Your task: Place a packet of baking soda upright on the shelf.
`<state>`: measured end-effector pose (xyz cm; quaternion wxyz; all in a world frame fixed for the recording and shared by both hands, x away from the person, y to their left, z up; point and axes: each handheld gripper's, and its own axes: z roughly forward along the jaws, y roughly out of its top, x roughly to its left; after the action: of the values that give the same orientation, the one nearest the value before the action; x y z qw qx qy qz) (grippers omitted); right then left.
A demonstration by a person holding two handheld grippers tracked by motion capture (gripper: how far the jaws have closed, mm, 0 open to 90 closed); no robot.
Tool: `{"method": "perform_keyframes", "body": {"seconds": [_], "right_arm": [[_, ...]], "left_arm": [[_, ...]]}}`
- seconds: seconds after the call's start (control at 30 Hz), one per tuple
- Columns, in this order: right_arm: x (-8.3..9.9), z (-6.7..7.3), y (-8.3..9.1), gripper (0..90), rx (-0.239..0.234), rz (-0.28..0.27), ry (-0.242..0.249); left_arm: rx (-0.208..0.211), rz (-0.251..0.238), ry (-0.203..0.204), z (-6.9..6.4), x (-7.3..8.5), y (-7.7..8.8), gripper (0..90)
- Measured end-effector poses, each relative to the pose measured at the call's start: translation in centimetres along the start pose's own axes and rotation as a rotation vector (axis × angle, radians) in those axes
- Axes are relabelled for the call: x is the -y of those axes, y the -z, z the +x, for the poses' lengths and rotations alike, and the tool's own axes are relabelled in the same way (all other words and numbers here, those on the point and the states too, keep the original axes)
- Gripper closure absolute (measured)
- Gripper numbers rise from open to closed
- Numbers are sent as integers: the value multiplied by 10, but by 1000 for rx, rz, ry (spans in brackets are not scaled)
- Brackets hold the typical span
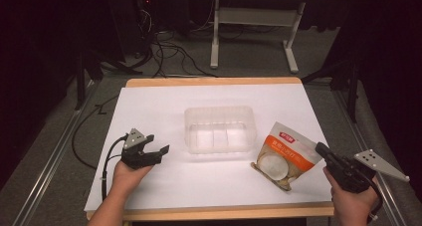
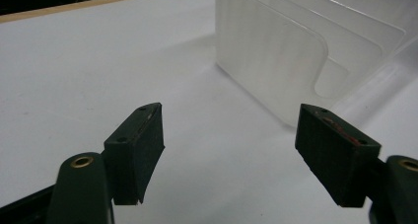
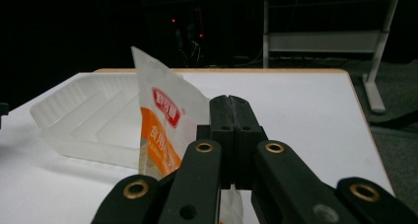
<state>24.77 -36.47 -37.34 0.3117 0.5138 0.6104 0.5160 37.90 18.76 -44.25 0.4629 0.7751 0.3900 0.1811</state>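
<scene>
On the white table, a clear plastic tray sits at centre. To its right an orange-and-white pouch is pinched at its edge by the right hand-held gripper, jaws clamped together. The left hand-held gripper, jaws spread wide, holds nothing beside the tray.

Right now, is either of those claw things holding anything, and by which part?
The right gripper pinches the orange snack bag by its edge; the left gripper holds nothing, jaws open.
</scene>
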Motion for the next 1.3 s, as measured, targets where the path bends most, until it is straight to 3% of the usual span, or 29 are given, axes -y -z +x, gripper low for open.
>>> {"method": "perform_keyframes", "body": {"seconds": [0.2, 0.5, 0.67, 0.83, 0.93, 1.07, 1.2, 1.3], "right_arm": [[-16, 10, -4, 900, 18, -30, 43], [-50, 13, -31, 900, 68, -37, 95], [-59, 19, -41, 900, 88, -42, 114], [-42, 24, -47, 900, 74, -31, 102], [-31, 22, -39, 900, 63, -54, 63], [-21, 25, -31, 900, 80, -64, 77], [-15, 26, -29, 900, 73, -71, 60], [-9, 29, -28, 900, 99, -71, 95]], "left_arm": [[6, -6, 12, 1, 0, 1, 271], [13, -23, 16, 1, -1, 3, 271], [14, -24, 19, 3, -1, 3, 271], [17, -28, 13, 2, -1, 3, 272], [17, -23, 16, 1, -1, 3, 272], [19, -19, 0, -2, -1, 2, 272], [21, -15, 8, -4, -1, 2, 272], [25, -18, -6, -6, -1, 1, 272]]}}
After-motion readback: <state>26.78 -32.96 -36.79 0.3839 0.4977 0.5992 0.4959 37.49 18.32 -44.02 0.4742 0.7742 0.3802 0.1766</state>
